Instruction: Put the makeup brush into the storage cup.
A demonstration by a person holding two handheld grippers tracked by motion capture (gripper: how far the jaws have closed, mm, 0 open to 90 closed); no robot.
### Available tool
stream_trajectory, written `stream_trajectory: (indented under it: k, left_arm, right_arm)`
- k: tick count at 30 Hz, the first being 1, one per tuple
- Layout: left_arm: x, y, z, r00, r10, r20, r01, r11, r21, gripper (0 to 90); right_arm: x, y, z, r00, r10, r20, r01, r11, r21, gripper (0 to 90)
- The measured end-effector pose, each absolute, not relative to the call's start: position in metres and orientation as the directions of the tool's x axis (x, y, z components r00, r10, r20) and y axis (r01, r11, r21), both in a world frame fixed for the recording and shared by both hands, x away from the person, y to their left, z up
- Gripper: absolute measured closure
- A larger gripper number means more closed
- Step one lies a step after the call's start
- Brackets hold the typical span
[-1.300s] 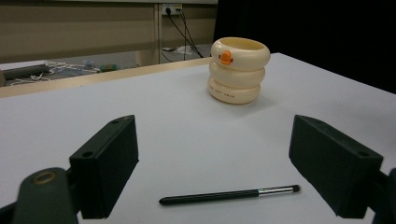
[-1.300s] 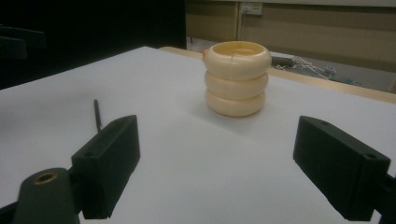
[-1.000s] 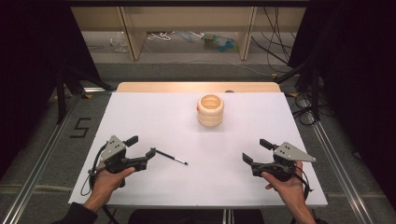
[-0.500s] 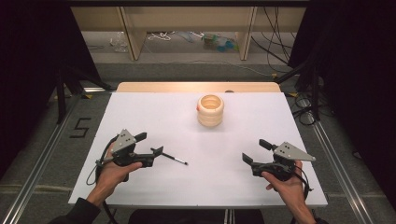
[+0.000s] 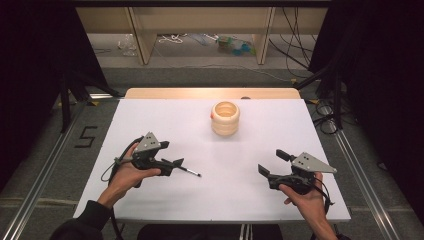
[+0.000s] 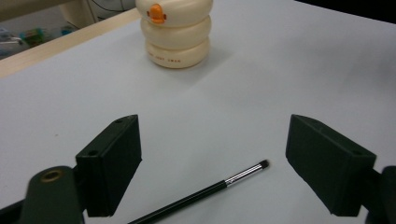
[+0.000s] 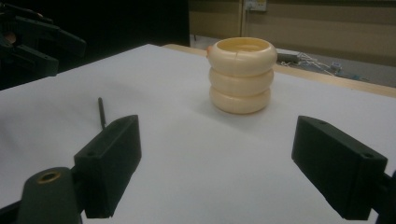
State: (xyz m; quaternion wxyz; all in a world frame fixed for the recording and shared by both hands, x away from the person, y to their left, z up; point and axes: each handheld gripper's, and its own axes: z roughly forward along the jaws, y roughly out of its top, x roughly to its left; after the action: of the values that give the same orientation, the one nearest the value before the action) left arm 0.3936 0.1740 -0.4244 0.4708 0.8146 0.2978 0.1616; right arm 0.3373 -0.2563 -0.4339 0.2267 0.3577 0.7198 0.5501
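Left gripper (image 5: 172,162) is hovering low over the white table (image 5: 165,115), jaws standing wide apart and gripping nothing. A thin black makeup brush (image 6: 205,191) is lying flat on the table between those jaws in the left gripper view, touching neither, its dark tip pointing away from the hand toward the holder. In the high view the brush (image 5: 189,171) is sticking out just past the gripper's front.

Right gripper (image 5: 272,164) is sitting at the table's near right, well apart from the brush, jaws also spread wide with nothing between them.

Farther back, a cream ringed holder (image 5: 225,118) with an orange beak-like knob is standing upright near the table's middle, well beyond the brush and both grippers.
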Motion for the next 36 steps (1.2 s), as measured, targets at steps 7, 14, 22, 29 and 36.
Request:
stream_trajectory:
  k: [7, 14, 22, 29, 36]
  left_arm:
    - [0.411, 0.171, -0.424, 0.800, 0.599, 0.028, 0.329, -0.477, 0.815, 18.2]
    - [0.425, 0.155, -0.427, 0.833, 0.549, 0.069, 0.343, -0.609, 0.716, 18.9]
    - [0.430, 0.144, -0.429, 0.869, 0.491, 0.061, 0.340, -0.682, 0.647, 20.2]
    - [0.434, 0.143, -0.432, 0.888, 0.453, 0.076, 0.320, -0.729, 0.605, 21.9]
    - [0.436, 0.136, -0.445, 0.899, 0.437, 0.021, 0.353, -0.753, 0.555, 24.8]
  right_arm:
    - [0.338, -0.259, -0.434, -0.640, 0.764, 0.075, 0.274, 0.135, 0.952, 17.0]
    - [0.338, -0.257, -0.435, -0.648, 0.758, 0.076, 0.275, 0.140, 0.951, 16.9]
    - [0.338, -0.258, -0.435, -0.646, 0.759, 0.078, 0.288, 0.148, 0.946, 16.8]
    - [0.338, -0.257, -0.436, -0.653, 0.753, 0.081, 0.287, 0.147, 0.947, 16.8]
    - [0.338, -0.258, -0.435, -0.648, 0.758, 0.075, 0.295, 0.160, 0.942, 16.9]
